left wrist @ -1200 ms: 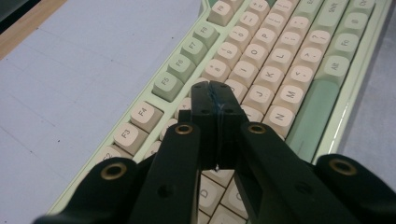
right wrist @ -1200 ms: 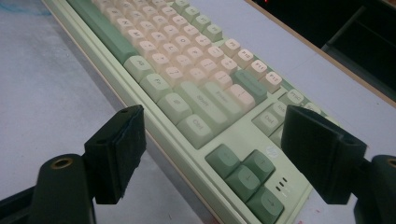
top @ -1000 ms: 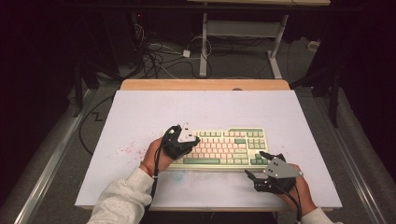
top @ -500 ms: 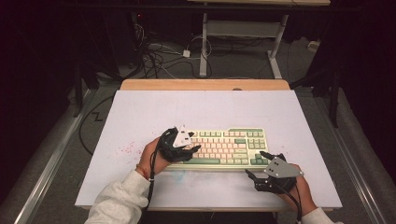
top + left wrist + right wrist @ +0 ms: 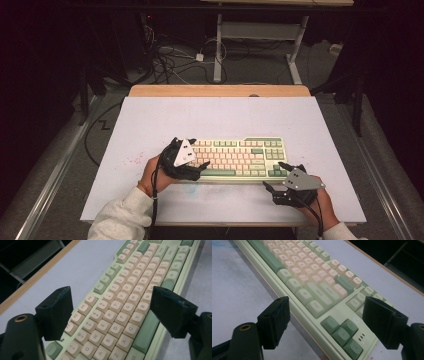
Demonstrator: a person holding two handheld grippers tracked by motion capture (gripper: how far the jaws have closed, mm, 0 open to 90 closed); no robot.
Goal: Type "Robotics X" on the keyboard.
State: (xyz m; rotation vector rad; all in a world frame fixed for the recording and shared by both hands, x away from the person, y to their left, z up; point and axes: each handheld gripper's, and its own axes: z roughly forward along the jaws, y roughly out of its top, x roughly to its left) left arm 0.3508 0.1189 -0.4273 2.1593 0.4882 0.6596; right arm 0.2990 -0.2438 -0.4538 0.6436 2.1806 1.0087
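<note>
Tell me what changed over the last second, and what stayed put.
The left claw has just been opening its jaws, and they now stand wide over the left end of the keyboard with nothing gripped between them. That hand slid slightly leftward along the keyboard. The right claw, open at the keyboard's near right corner, and the keyboard itself stayed as they were.

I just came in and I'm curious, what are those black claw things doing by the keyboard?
A person holds a gripper in each hand at a green and cream keyboard. The left gripper hovers over its letter keys; its jaws have just been opening, nothing between them. The right gripper waits open near the arrow keys.
</note>
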